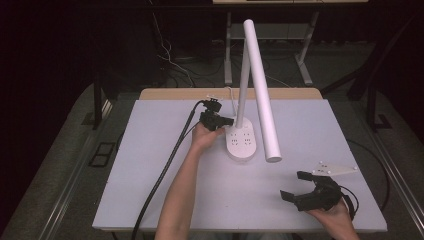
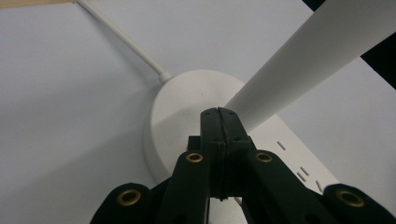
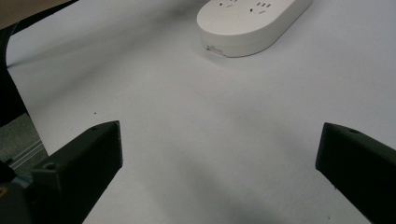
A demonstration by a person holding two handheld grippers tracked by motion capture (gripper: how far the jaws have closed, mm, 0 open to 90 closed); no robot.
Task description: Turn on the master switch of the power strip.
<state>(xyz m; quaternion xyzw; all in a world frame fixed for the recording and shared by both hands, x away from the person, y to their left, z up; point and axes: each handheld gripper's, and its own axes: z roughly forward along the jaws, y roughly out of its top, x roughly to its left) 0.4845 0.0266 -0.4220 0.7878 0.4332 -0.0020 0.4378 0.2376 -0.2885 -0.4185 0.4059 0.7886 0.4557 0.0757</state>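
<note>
A white desk lamp stands mid-table: an oval base (image 1: 242, 143) with socket slots, a slim upright stem (image 1: 243, 80) and a long tube head (image 1: 262, 95) slanting down toward me. My left gripper (image 1: 229, 121) is shut, with its tips over the base's rear left end by the foot of the stem. In the left gripper view its jaws (image 2: 218, 113) are pressed together with nothing between them, right above the base (image 2: 187, 102), and the stem (image 2: 308, 60) rises just behind. My right gripper (image 1: 292, 185) stands open and empty at the front right, facing the base (image 3: 252, 23).
The lamp's white cord (image 2: 126, 39) runs from the base toward the table's wooden back edge (image 1: 170, 93). My left gripper's black cable (image 1: 165, 170) trails across the pale table top (image 1: 320, 130) and over the front left. Table legs and loose wires stand on the floor behind.
</note>
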